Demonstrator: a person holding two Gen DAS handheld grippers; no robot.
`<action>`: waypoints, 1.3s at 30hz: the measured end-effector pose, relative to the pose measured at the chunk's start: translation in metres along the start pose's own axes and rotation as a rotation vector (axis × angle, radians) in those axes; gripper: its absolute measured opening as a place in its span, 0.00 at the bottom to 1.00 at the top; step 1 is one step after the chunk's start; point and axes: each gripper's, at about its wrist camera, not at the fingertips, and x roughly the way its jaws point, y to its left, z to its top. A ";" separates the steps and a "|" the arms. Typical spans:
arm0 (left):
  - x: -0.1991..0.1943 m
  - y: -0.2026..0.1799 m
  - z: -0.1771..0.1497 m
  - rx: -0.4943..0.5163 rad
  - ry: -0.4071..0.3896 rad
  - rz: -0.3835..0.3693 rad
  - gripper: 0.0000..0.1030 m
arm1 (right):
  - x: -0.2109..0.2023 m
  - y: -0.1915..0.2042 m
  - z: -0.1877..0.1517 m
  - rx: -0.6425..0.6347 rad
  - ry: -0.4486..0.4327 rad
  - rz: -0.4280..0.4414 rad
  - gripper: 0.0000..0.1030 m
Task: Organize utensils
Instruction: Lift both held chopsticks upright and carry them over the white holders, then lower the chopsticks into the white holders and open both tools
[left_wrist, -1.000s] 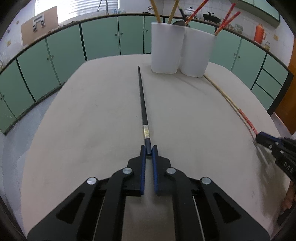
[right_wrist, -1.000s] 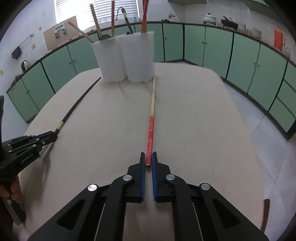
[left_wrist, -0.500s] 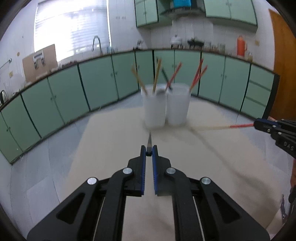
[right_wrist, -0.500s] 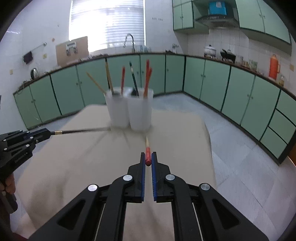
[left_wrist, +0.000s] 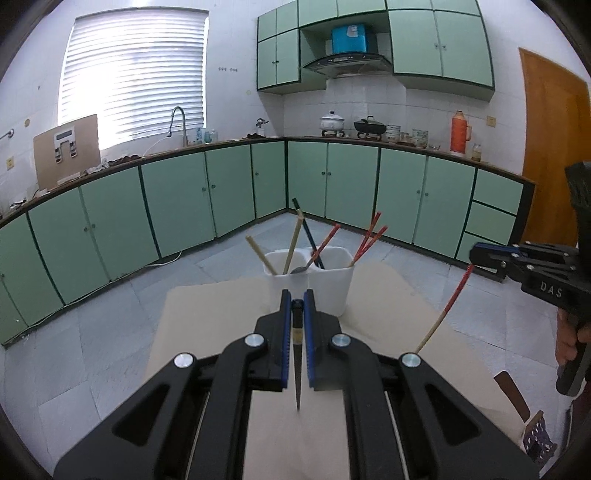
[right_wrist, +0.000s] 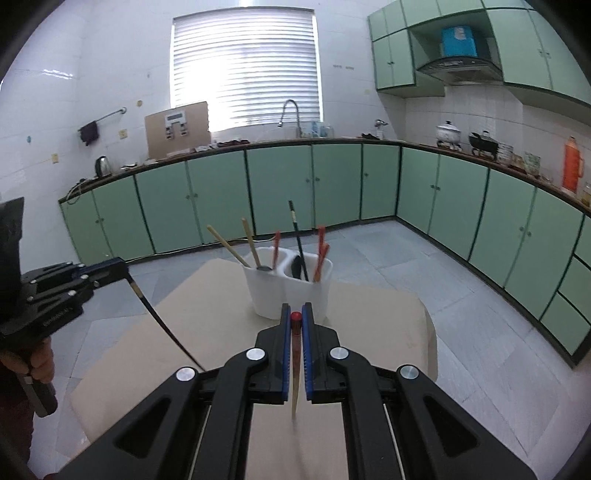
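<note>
Your left gripper is clamped on the black chopstick and your right gripper on the red-handled chopstick — each held by its top end, tip hanging down, clear above the table. The white two-compartment holder stands near the table's far edge — more utensils upright inside it.

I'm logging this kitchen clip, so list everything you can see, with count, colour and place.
black chopstick: one, black, hanging tip down from the left gripper
red chopstick: one, red with a pale tip, hanging from the right gripper
holders: two, white, side by side at the table's far end, holding chopsticks and spoons
table: one, beige
cabinets: many, green, along the walls
left gripper: one, black and blue, shut
right gripper: one, black and blue, shut
</note>
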 end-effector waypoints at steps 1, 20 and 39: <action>0.001 -0.001 0.001 0.002 0.000 -0.006 0.06 | 0.001 0.001 0.001 -0.007 0.000 0.004 0.06; -0.008 -0.002 0.038 0.034 -0.098 -0.014 0.06 | -0.005 0.013 0.053 -0.064 -0.101 0.030 0.06; 0.011 0.019 0.156 -0.038 -0.341 0.025 0.05 | 0.026 -0.003 0.158 -0.069 -0.225 -0.016 0.06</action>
